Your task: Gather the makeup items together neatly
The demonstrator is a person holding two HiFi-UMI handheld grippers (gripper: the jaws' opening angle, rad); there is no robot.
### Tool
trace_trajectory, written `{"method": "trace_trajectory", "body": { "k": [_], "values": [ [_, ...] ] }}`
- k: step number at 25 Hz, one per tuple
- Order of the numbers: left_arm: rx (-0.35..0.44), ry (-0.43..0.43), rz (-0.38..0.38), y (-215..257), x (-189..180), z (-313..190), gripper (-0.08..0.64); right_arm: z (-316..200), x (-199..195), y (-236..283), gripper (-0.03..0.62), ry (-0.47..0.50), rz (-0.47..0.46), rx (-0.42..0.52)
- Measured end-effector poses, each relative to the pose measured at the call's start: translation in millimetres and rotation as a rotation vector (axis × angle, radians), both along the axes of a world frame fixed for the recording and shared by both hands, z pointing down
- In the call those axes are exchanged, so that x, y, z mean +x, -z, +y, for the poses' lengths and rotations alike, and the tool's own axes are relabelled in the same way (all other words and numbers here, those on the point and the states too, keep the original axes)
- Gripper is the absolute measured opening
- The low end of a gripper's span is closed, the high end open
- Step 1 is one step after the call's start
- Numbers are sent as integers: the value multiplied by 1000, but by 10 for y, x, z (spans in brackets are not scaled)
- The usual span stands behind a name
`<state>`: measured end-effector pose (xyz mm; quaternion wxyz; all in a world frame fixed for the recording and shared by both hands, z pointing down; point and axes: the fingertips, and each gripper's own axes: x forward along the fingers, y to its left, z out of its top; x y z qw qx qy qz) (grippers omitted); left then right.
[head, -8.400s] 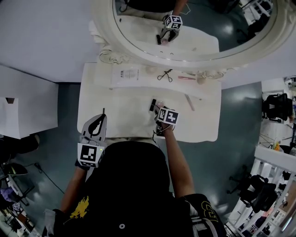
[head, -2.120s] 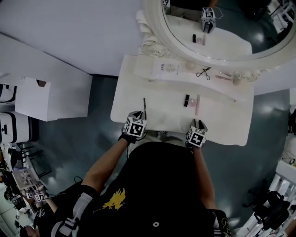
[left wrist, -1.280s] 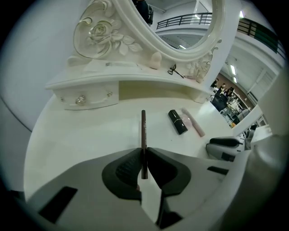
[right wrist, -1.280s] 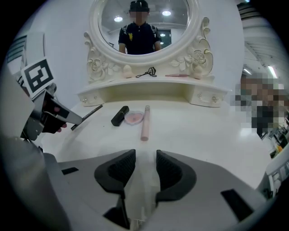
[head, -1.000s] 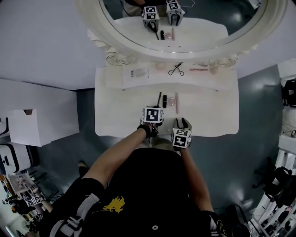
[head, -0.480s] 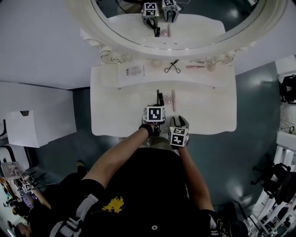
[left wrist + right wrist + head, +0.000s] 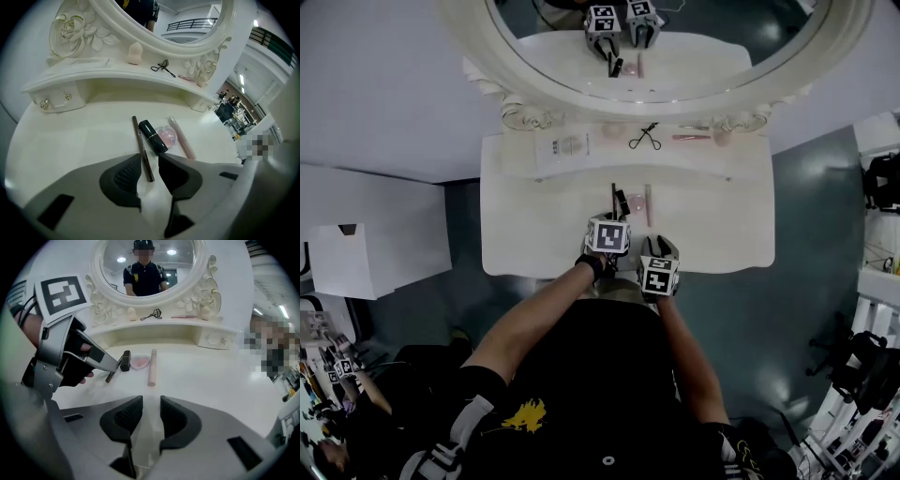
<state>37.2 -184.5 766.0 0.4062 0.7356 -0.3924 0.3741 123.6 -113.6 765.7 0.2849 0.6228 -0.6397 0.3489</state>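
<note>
On the white dressing table (image 7: 534, 234) a dark brown pencil (image 7: 142, 147), a black lipstick (image 7: 153, 136), a round pink compact (image 7: 166, 136) and a pale pink stick (image 7: 181, 143) lie side by side. My left gripper (image 7: 150, 171) has just been opening. The pencil's near end lies on the table between its jaws, with a gap at each pad. In the head view this gripper (image 7: 612, 217) is just behind the row. My right gripper (image 7: 151, 416) hovers near the front edge, slightly open, with nothing between its jaws. It sees the left gripper (image 7: 101, 363) and the pink stick (image 7: 152, 366).
A raised shelf (image 7: 694, 155) under the oval mirror (image 7: 675, 47) carries a black eyelash curler (image 7: 643, 138), a flat white packet (image 7: 562, 148), a sponge and a pink item. A white box (image 7: 347, 258) stands on the floor at left.
The left gripper carried the dark pencil from the table's left side to beside the lipstick, and the pencil now lies there. The right gripper has stayed near the front edge.
</note>
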Motion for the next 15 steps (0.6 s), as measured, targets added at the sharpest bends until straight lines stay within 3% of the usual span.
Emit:
{"method": "trace_trajectory", "body": {
  "k": [4,8,15],
  "values": [
    [64,-73,-16,57,10,8,130,-159,112,162,137,-26,-12,74],
    [134,-158,-77,27,10,-10,130,-397,123,151,153,21,-4,72],
    [164,-164,-103,39,-20,-43,129,-588,0,87,126,99,11,54]
  ]
}}
